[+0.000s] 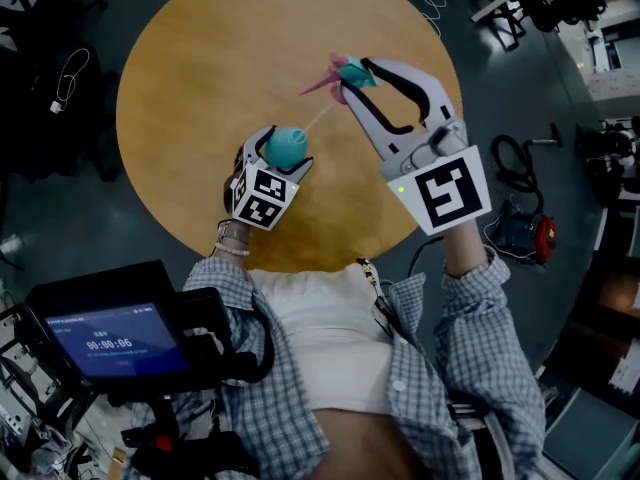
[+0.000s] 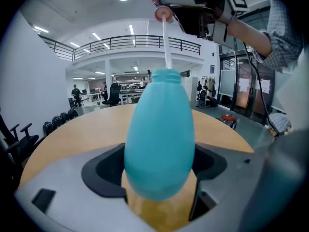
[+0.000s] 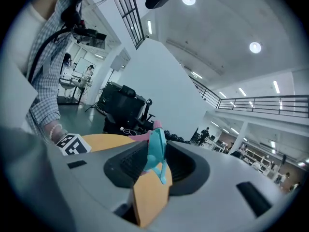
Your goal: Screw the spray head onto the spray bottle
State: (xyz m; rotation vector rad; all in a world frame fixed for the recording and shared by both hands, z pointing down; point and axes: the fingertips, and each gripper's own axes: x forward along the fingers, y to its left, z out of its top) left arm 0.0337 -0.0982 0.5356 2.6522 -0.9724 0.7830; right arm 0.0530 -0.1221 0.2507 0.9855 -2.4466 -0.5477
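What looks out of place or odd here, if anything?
Nothing looks spilled or broken. The spray head, in the right gripper, sits well off the teal bottle held by the left gripper; only its thin white tube reaches the bottle's neck.

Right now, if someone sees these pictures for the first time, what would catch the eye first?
The teal bottle, clamped in the left gripper, fills the middle of the left gripper view. Above it, the right gripper holds the teal and pink spray head, whose white tube runs down to the bottle's neck. Both hang over a round wooden table.
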